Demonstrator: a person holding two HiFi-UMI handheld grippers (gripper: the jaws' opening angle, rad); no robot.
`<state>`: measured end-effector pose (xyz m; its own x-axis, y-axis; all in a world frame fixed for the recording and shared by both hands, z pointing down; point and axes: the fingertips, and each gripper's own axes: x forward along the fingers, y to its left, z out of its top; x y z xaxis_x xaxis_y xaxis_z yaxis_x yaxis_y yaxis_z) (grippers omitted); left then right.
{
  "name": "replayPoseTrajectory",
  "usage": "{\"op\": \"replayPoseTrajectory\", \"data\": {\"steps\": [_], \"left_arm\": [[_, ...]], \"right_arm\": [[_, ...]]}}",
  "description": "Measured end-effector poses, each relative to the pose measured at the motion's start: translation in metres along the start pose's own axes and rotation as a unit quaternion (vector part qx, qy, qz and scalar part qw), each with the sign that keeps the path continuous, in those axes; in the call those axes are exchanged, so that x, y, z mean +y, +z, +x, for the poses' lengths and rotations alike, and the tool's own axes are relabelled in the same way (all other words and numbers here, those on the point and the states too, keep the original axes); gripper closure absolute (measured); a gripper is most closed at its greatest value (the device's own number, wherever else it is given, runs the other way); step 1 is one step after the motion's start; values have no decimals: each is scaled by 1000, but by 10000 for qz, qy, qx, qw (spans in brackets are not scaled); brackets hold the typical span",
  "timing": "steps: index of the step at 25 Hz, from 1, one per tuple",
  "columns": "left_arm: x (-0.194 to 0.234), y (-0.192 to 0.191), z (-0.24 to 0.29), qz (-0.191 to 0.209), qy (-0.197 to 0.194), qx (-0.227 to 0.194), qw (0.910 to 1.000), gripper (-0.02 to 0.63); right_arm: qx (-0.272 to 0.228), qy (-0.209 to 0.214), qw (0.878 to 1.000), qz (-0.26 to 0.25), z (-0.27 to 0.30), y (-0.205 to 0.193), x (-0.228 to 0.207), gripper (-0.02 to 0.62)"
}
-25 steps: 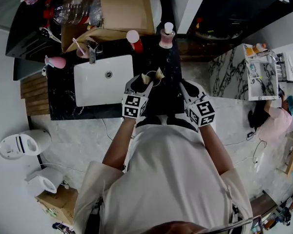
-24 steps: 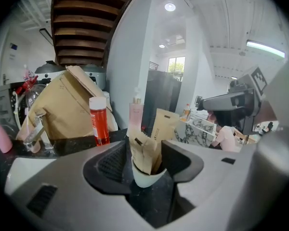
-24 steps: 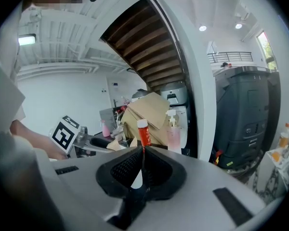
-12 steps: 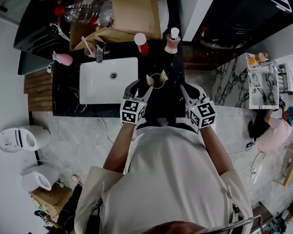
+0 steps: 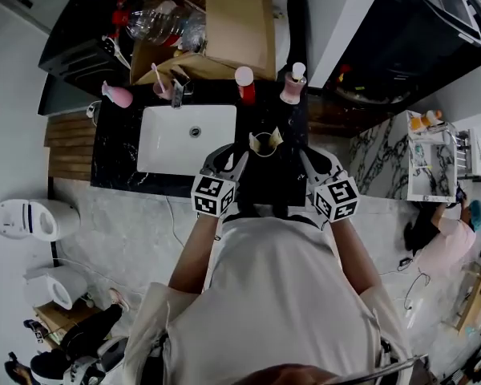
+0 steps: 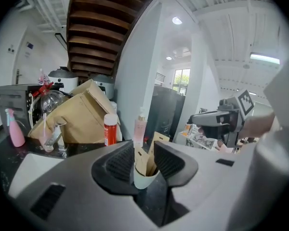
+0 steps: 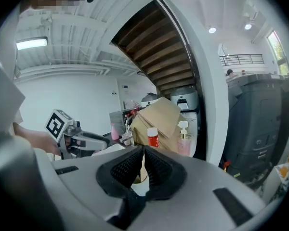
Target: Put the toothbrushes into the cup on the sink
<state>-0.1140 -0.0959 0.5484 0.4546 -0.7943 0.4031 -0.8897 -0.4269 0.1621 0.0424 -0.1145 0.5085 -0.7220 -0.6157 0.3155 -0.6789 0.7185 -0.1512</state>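
Note:
A white cup (image 5: 263, 144) stands on the black counter (image 5: 112, 147) to the right of the sink, with tan paper-wrapped toothbrushes (image 5: 264, 139) sticking out of it. My left gripper (image 5: 228, 159) hovers just short of the cup, to its left. Its jaws have just been closing, still stand apart, and hold nothing. Along them in the left gripper view (image 6: 143, 159), the cup (image 6: 145, 179) shows beyond. My right gripper (image 5: 308, 159) is to the cup's right, shut and empty. In the right gripper view (image 7: 143, 166), the cup (image 7: 140, 186) sits behind the pads.
The white sink basin (image 5: 188, 139) with its faucet (image 5: 176, 93) lies to the left. Along the back stand a pink spray bottle (image 5: 117, 95), a glass with a pink brush (image 5: 160, 87), a red bottle (image 5: 244, 84), a pink pump bottle (image 5: 293, 84) and a cardboard box (image 5: 224, 30).
Both grippers have drawn back from the cup toward me and risen a little. The left jaws have narrowed from wide open. The right jaws stay shut.

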Motion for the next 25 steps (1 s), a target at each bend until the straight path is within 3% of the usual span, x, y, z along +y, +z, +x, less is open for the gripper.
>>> {"op": "replayPoseTrajectory", "data": {"steps": [11,16,25], "left_arm": [[5,31,-40,5,209,-393,9990,537],[9,33,-54,-7,286,-470,9985,580],[14,28,-66,-74,477,-512,9975,597]], "right_arm": [[-159,207,9995,-174,-6,25,14,555],[-213,220,9992,-264,-7,30,17,555],[-331,212,9986,-347,-7,34,18,558]]}}
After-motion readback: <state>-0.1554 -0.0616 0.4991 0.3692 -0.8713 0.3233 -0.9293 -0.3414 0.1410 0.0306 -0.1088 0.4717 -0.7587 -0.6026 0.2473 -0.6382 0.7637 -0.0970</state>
